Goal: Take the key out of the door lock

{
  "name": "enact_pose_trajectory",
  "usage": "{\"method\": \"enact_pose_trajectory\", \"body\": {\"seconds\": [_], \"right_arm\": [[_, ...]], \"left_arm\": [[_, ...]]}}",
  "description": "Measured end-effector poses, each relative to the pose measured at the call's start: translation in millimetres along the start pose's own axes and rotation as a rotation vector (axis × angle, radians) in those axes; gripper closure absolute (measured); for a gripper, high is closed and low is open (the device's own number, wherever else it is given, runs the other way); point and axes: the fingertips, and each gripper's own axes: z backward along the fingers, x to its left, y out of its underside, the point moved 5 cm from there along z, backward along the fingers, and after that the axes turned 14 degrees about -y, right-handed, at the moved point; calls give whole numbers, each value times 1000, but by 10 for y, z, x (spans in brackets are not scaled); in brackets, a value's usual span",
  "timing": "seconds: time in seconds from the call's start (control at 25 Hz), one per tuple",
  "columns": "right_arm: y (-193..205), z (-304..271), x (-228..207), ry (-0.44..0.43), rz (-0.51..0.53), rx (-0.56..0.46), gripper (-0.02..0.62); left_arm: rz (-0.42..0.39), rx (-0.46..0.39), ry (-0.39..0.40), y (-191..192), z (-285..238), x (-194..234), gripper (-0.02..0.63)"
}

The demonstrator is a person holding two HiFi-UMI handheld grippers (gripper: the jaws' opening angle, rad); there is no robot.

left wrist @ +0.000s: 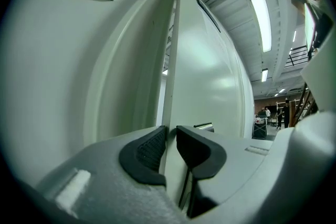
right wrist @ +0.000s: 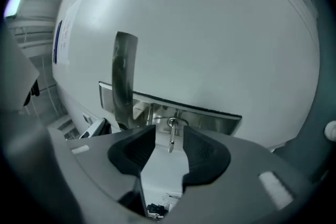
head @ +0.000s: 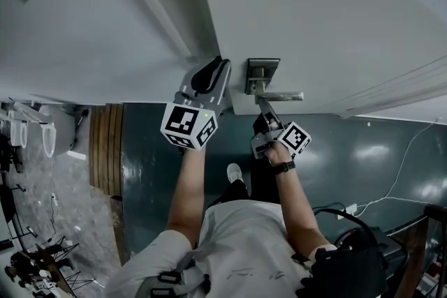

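Left tongs clamped on door edge; right tongs apart around key

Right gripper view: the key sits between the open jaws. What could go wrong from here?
The right gripper has its jaws apart around the thin key, not pressing it; closing off-centre could pinch only its tip and slip. The handle stands close beside them and might get knocked. The left gripper grips the door edge; if that grip slips, pulling the key could swing the door.
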Motion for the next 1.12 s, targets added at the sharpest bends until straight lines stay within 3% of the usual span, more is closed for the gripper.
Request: {"method": "enact_pose_trajectory", "body": {"seconds": [0.12,0.28,0.6,0.88,1.04,1.12], "right_arm": [[43,-22,-122,45,-88,-57,469],[103,-63,-167,29,-192,-121,563],[136,-36,-147,20,-258,-178,566],[453,477,56,12,-190,-115,566],[509,598,594,-61,4,87,566],[366,683,867,-41,139,135,566]], "left_arm": [[7,1,-8,-2,4,-1,535],[16,9,-17,-4,5,-6,535],[14,42,-28,-8,-12,-4,534],[-19,41,-40,9,-3,3,535],[-47,52,-62,20,60,57,557],[-47,45,-71,15,118,37,600]]}}
